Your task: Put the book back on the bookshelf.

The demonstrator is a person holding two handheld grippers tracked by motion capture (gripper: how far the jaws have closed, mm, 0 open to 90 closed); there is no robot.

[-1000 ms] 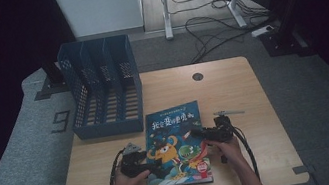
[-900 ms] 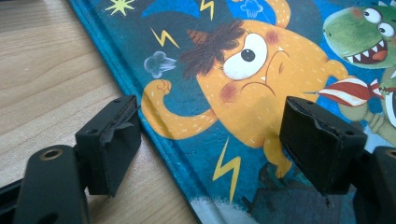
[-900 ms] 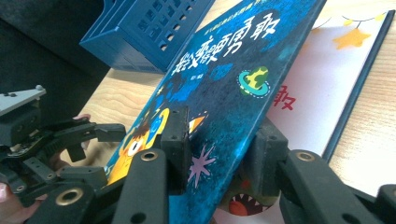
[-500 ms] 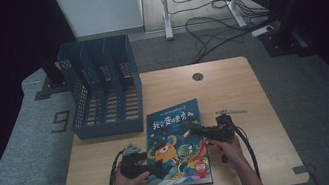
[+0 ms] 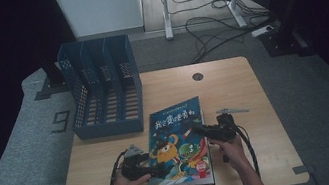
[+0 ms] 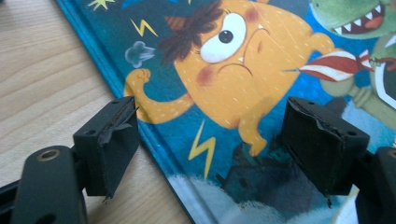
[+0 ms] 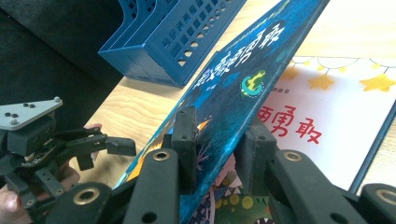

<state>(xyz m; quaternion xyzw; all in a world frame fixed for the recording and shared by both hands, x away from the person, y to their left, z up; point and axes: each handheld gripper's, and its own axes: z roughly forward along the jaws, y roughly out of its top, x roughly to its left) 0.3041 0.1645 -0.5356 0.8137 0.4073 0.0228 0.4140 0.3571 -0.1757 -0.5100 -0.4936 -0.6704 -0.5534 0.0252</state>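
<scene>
A: High view first: the picture book (image 5: pixel 181 145) lies on the near half of the wooden table (image 5: pixel 232 86), with the blue file rack (image 5: pixel 103 87) standing beyond it at the far left corner. I see my left gripper (image 5: pixel 136 164) at the book's left edge and my right gripper (image 5: pixel 209 130) at its right edge.

B: What is the right one doing?

A: In the right gripper view its jaws have just been closing, and now they pinch the front cover (image 7: pixel 243 79) between them. The cover is lifted and tilted up off the pages; the first white page (image 7: pixel 327 121) with red characters and yellow stars shows under it.

B: And the left?

A: In the left gripper view the left gripper (image 6: pixel 210 144) is spread wide, gripping nothing. One jaw sits over the bare wood just beside the book's spine edge, the other over the cover near the orange monster (image 6: pixel 224 70). I can't tell if the tips touch the surface.

B: Does the book stay flat?

A: The back of it rests on the table; the cover alone is raised.
</scene>
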